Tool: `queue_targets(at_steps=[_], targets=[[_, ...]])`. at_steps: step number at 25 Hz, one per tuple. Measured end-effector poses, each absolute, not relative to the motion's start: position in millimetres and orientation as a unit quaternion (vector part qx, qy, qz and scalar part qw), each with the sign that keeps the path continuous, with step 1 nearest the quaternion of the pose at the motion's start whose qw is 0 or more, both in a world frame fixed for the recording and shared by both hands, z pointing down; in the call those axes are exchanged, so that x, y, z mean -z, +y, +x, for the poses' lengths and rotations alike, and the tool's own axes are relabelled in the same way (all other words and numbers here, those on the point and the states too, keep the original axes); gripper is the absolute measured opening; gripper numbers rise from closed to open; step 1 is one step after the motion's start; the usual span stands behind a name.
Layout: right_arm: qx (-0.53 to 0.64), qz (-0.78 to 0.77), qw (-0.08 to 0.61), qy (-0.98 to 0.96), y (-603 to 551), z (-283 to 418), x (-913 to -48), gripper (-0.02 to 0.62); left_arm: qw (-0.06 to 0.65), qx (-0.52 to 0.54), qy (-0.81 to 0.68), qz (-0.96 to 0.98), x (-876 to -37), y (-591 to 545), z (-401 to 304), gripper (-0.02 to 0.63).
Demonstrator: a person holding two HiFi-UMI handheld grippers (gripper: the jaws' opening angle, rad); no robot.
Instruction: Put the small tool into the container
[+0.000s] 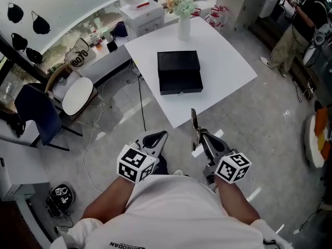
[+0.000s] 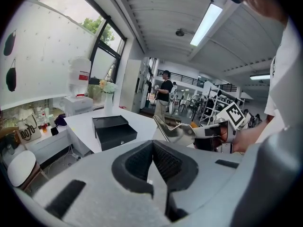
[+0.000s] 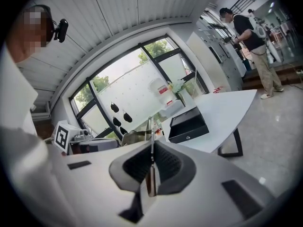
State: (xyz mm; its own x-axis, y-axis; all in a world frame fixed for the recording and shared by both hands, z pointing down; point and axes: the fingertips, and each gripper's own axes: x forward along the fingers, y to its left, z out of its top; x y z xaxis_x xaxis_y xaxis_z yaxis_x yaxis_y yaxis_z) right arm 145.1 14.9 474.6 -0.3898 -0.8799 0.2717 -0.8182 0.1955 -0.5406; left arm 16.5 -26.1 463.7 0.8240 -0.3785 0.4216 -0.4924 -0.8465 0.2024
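Note:
A black box-shaped container (image 1: 179, 71) (image 2: 113, 129) (image 3: 188, 124) lies closed on the white table (image 1: 223, 61), well ahead of both grippers. My right gripper (image 1: 199, 136) (image 3: 151, 160) is shut on the small tool (image 1: 193, 119) (image 3: 150, 141), a flat shiny metal blade that sticks up past the jaws. In the left gripper view the tool (image 2: 173, 129) shows side-on in the right gripper (image 2: 208, 136). Beside it, my left gripper (image 1: 158, 138) (image 2: 154, 162) is shut with nothing between its pads. Both are held over the floor, short of the table's near corner.
A white vase of flowers (image 1: 183, 14) stands at the table's far edge. To the left are a dark chair (image 1: 39, 113), a round white seat (image 1: 78, 95) and cables on the floor. A person (image 1: 301, 25) stands at the far right. A helmet (image 1: 59, 196) lies at lower left.

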Motion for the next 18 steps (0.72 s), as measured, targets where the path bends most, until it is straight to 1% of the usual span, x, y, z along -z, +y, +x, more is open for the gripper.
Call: queue_targets(at_steps=[10, 18], targets=[[0.308, -0.570, 0.027, 0.761, -86, 140, -476, 0.009, 0.154, -0.185, -0.225, 0.944, -462, -140, 3, 0.009], [0.298, -0.595, 0.012, 0.746, -147, 139, -482, 0.009, 0.154, -0.186, -0.200, 0.950, -467, -205, -2, 0.009]])
